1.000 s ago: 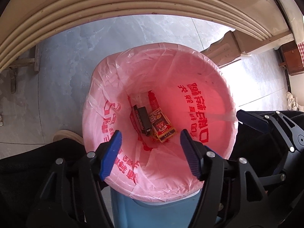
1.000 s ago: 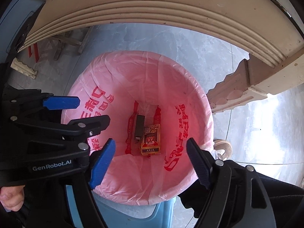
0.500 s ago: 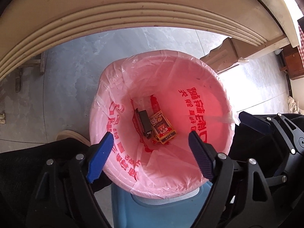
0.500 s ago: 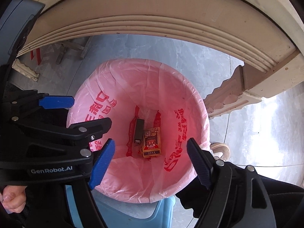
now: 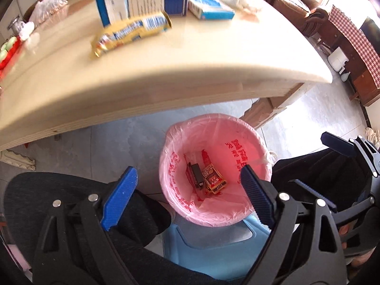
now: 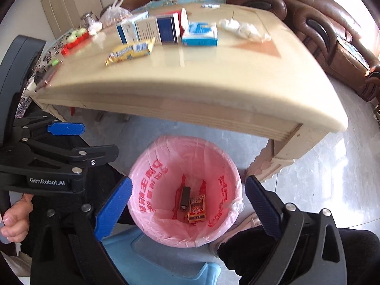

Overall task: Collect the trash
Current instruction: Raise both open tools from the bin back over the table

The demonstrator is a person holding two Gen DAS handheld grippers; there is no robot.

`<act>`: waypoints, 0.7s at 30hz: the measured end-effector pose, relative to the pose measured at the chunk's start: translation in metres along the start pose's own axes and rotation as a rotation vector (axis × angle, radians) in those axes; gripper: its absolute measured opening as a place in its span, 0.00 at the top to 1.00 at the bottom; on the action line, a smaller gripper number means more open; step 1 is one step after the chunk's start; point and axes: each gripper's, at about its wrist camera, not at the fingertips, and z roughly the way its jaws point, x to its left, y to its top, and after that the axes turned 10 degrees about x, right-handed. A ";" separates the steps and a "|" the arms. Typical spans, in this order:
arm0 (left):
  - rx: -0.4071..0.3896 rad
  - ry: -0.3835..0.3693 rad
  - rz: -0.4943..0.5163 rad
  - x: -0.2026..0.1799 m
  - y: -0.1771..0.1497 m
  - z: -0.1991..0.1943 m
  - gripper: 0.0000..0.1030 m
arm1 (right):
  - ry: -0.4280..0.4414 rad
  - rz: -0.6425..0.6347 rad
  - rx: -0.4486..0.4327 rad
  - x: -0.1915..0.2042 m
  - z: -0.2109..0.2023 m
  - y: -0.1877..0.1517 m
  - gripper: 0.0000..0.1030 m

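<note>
Above you, the cream tabletop (image 6: 213, 76) carries boxes and a yellow snack wrapper (image 6: 130, 51). Below it, the pink-lined trash bin (image 6: 152, 225) holds a red cigarette pack (image 6: 196, 209). Your left gripper (image 5: 188, 198) and right gripper (image 6: 188, 207) have just been opening; their fingers stand wide, empty.

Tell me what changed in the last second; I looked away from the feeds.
Both grippers, left and right, rose from the bin, bringing the table into view; their jaws have just been opening, empty. The red pack and black item stayed in the bin.
</note>
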 end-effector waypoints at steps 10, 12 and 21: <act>-0.172 0.090 -0.077 0.057 0.042 -0.134 0.09 | 0.085 0.018 -0.190 -0.021 -0.107 0.051 0.07; -0.159 0.108 -0.091 0.066 0.057 -0.146 0.09 | 0.097 0.032 -0.204 -0.030 -0.119 0.061 0.07; -0.135 0.181 -0.100 0.082 0.109 -0.186 0.09 | 0.066 0.051 -0.278 -0.065 -0.168 0.108 0.07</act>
